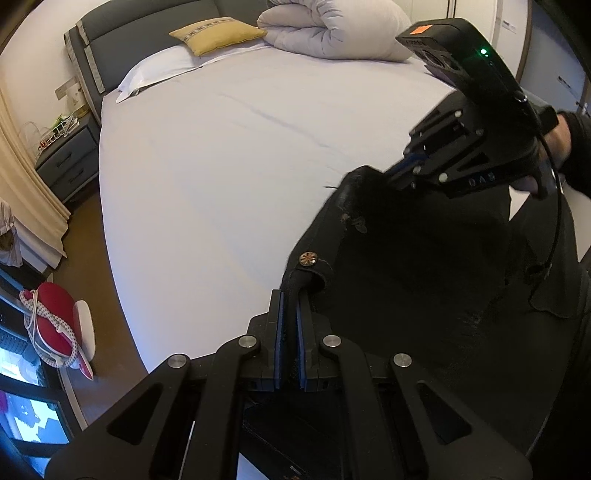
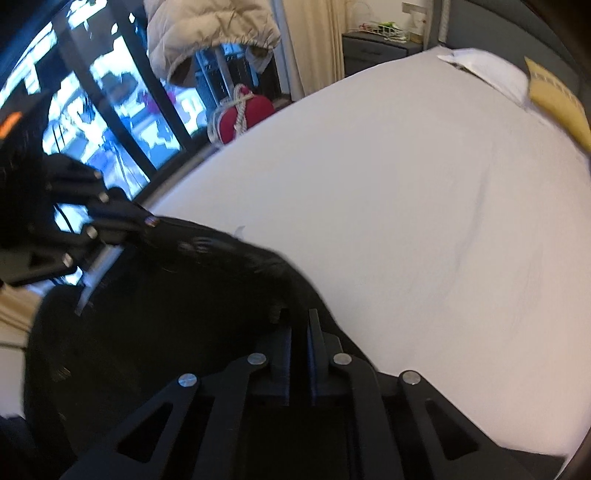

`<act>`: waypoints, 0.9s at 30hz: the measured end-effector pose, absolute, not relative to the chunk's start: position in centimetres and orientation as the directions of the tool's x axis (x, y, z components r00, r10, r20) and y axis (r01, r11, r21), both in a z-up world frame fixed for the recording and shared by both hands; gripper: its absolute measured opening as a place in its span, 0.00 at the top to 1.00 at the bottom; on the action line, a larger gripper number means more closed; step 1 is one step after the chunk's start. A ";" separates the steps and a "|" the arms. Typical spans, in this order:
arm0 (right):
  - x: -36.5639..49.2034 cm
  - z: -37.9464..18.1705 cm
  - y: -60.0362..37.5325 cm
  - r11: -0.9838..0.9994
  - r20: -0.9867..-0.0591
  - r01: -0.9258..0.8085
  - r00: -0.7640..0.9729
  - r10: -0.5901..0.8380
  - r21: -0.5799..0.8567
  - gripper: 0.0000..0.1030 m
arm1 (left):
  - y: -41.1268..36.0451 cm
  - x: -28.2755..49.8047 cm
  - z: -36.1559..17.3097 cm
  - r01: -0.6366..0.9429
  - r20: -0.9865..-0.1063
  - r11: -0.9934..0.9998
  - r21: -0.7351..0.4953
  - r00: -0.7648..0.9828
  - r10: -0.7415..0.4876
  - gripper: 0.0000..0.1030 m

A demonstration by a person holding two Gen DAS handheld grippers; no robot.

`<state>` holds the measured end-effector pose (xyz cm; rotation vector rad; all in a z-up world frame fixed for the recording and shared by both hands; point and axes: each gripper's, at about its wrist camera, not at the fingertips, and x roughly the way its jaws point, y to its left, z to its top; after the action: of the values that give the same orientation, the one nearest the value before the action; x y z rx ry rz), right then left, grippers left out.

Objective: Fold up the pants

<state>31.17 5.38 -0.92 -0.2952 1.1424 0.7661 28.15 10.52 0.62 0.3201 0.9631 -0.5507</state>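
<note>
L wrist cam: my left gripper (image 1: pixel 289 317) is clamped on the waistband of the black pants (image 1: pixel 424 280), just below the metal button (image 1: pixel 307 259); pants hang over the near edge of the bed (image 1: pixel 229 177); right gripper (image 1: pixel 400 168) bites the waistband further along, w/ a hand (image 1: pixel 554 147) on its handle. Yellow cushion (image 1: pixel 218 35) and rolled duvet (image 1: pixel 332 26) sit at the far end.

R wrist cam: blurry; right gripper (image 2: pixel 299 332) nearly closed w/ dark cloth between the pads; pants (image 2: pixel 155 314) drape at lower left off the bed (image 2: pixel 424 221); left gripper (image 2: pixel 122 225) pinches the fabric's far end.
</note>
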 end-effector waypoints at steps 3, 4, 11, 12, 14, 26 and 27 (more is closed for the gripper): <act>30.1 -0.9 6.2 0.726 -0.871 -0.639 0.175 0.458 0.254 0.92 | 10.4 27.6 1.0 0.571 -0.839 0.821 0.011 0.452 -0.304 0.95; 29.7 -0.9 6.5 0.724 -0.859 -0.628 0.167 0.485 0.286 0.92 | 10.3 27.2 1.2 0.570 -0.838 0.821 0.009 0.453 -0.305 0.95; 24.1 -0.3 8.1 0.637 -0.851 -0.729 0.147 0.504 0.251 0.92 | 10.7 23.5 1.7 0.575 -0.840 0.818 0.004 0.446 -0.310 0.95; 23.2 -0.1 8.5 0.614 -0.860 -0.758 0.145 0.489 0.222 0.92 | 10.7 22.7 1.8 0.578 -0.842 0.816 0.008 0.444 -0.307 0.95; 20.2 0.2 9.0 0.555 -0.888 -0.822 0.157 0.433 0.125 0.92 | 10.7 21.1 1.7 0.588 -0.847 0.809 0.018 0.439 -0.300 0.95; 3.5 -2.2 9.8 0.219 -0.900 -0.899 0.413 0.138 -0.379 0.93 | 8.0 8.4 -1.2 0.688 -0.894 0.713 0.133 0.395 -0.214 0.96; 2.2 -2.4 9.8 0.189 -0.892 -0.893 0.434 0.126 -0.408 0.93 | 7.9 7.7 -1.3 0.692 -0.896 0.709 0.135 0.391 -0.211 0.96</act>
<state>2.19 9.82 -2.42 -1.1532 0.8415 0.8506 7.67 7.86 -1.34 0.5467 1.0168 -0.6107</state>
